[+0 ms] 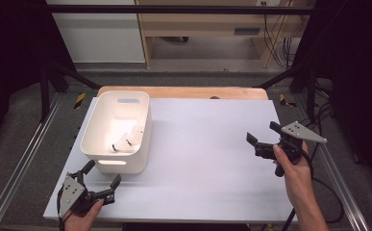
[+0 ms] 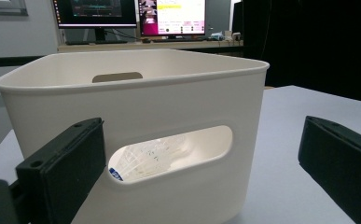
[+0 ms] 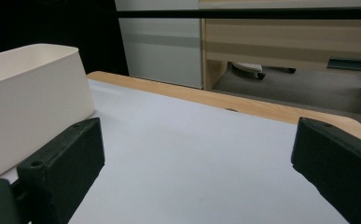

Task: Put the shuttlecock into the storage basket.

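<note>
My left gripper (image 1: 100,180) gapes empty at the bin (image 1: 93,144), shuttlecocks (image 1: 126,139) inside; light, stiff plastic; I'd grip the handle slot (image 2: 169,154) at 12 o'clock

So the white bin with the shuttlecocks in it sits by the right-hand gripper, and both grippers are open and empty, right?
Not quite: the white bin with the shuttlecocks sits by the left gripper, as the high view shows. The right gripper is across the table. Both are open and empty.
</note>
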Motion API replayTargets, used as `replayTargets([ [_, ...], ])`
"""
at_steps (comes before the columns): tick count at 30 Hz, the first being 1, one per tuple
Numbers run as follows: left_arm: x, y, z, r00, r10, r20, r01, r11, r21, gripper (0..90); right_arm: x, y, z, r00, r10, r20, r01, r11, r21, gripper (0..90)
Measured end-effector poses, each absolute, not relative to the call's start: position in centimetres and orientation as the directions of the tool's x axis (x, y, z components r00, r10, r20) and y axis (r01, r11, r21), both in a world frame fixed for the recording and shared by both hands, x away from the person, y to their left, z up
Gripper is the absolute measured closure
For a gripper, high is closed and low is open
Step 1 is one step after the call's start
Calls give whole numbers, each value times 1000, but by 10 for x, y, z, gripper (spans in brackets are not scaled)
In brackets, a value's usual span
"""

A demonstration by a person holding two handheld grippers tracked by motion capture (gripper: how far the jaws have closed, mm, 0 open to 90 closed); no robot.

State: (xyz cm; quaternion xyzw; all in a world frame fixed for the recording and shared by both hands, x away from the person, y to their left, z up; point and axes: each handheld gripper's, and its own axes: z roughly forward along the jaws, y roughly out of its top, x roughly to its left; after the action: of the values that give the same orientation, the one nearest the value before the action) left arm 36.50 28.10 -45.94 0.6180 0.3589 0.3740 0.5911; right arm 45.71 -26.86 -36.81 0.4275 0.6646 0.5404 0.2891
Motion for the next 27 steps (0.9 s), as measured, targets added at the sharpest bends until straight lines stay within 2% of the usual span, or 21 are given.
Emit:
replayTargets([
  [27, 365, 278, -460, 471, 881, 45, 3, -53, 999, 9, 429, -265, -413, -477, 877, 58, 312, 108, 944, 31],
])
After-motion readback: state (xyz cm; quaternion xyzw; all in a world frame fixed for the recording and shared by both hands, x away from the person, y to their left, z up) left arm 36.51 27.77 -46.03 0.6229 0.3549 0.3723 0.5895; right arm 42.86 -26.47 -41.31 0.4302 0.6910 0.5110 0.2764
